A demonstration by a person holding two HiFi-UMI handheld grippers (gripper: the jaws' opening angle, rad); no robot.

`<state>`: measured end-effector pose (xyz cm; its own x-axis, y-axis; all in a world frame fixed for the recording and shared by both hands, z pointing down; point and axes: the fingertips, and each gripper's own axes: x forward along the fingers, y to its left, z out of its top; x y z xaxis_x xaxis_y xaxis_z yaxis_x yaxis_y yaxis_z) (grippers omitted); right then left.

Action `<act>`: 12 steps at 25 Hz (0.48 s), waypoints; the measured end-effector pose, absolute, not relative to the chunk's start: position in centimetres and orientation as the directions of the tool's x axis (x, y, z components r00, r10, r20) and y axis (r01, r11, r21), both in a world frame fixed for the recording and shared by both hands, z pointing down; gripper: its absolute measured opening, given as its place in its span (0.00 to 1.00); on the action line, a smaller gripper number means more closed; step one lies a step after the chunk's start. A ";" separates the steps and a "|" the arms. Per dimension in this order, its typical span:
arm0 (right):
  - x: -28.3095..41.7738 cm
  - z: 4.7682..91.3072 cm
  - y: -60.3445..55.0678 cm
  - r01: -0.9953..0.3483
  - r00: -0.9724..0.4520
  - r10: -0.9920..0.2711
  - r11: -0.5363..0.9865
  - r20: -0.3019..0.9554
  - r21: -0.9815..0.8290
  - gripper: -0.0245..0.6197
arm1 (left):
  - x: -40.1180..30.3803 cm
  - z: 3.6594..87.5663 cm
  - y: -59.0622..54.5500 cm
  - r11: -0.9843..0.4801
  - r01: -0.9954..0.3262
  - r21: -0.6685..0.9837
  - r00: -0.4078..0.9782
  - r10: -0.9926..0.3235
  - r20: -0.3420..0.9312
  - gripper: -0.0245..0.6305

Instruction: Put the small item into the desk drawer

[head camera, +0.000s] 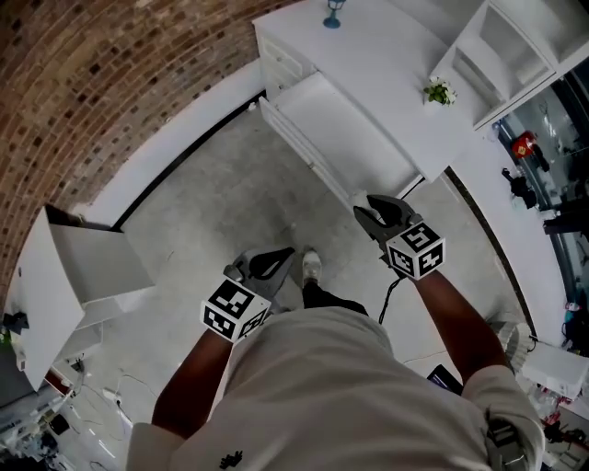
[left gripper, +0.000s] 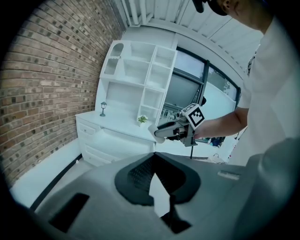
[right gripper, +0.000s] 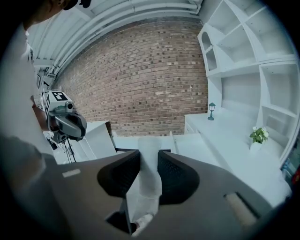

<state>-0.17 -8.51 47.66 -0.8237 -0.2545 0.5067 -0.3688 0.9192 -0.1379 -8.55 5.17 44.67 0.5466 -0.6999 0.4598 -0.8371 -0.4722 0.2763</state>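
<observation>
Close before the person, at seven o'clock in the head view, the left gripper (head camera: 273, 264) hangs empty with its jaws together, evidently spare. At three o'clock the right gripper (head camera: 375, 217) clamps the small white item (right gripper: 149, 173), aimed at the open drawer (head camera: 342, 138) at one o'clock, pulled out to receive it.

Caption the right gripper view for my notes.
Right gripper clamps a white item, white desk and brick wall ahead.

Two hand-held grippers (head camera: 287, 255) (head camera: 364, 210); one white item (right gripper: 149, 178); one open desk drawer (head camera: 350, 138); one plant (head camera: 439, 91); one lamp (head camera: 332, 13).
</observation>
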 end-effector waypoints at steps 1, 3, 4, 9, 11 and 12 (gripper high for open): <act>-0.4 48.0 -9.9 -0.366 -0.822 -0.252 0.921 0.511 -0.133 0.24 | -8.7 44.7 3.9 -0.468 -0.839 0.277 0.543 -0.702 0.460 0.05; -0.8 48.8 -12.5 -0.358 -0.815 -0.245 0.925 0.525 -0.124 0.24 | -8.9 44.7 1.7 -0.461 -0.843 0.277 0.538 -0.704 0.464 0.05; -1.0 49.2 -13.7 -0.354 -0.811 -0.241 0.928 0.533 -0.119 0.24 | -9.0 44.8 0.6 -0.458 -0.845 0.275 0.534 -0.706 0.465 0.05; -2.3 51.4 -19.6 -0.341 -0.788 -0.238 0.936 0.568 -0.081 0.24 | -9.6 44.6 -4.4 -0.443 -0.854 0.274 0.521 -0.721 0.457 0.05; -3.1 52.7 -21.7 -0.348 -0.774 -0.247 0.935 0.583 -0.066 0.24 | -10.0 44.7 -5.7 -0.446 -0.849 0.284 0.529 -0.716 0.456 0.05; -3.5 53.3 -22.7 -0.354 -0.767 -0.253 0.933 0.590 -0.059 0.24 | -10.2 44.7 -6.2 -0.449 -0.846 0.287 0.533 -0.712 0.456 0.05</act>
